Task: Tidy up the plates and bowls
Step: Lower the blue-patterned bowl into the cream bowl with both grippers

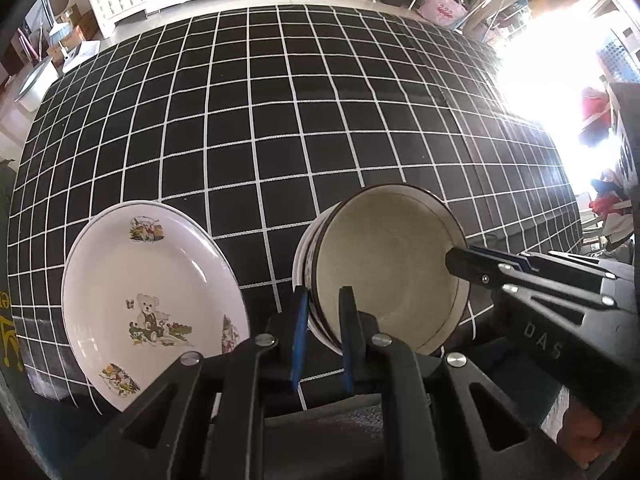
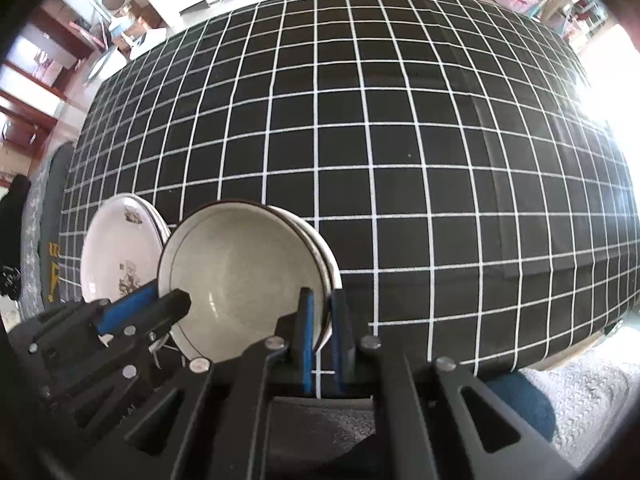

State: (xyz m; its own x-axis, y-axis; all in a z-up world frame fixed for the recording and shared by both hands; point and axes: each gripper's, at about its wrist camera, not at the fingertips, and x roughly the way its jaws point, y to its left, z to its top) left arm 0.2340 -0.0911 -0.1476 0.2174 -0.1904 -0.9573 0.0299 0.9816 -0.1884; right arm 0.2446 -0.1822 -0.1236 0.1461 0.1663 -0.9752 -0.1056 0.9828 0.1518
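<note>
Both claws clench the bowl stack (image 1: 384, 268) (opposite rims): left claw (image 1: 324, 304), right claw (image 2: 323, 308); plates (image 1: 152, 300) sit beside the left claw.

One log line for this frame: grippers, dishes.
left gripper: shut on bowl stack rim | right gripper: shut on opposite rim | plates: beside bowls on tablecloth
</note>
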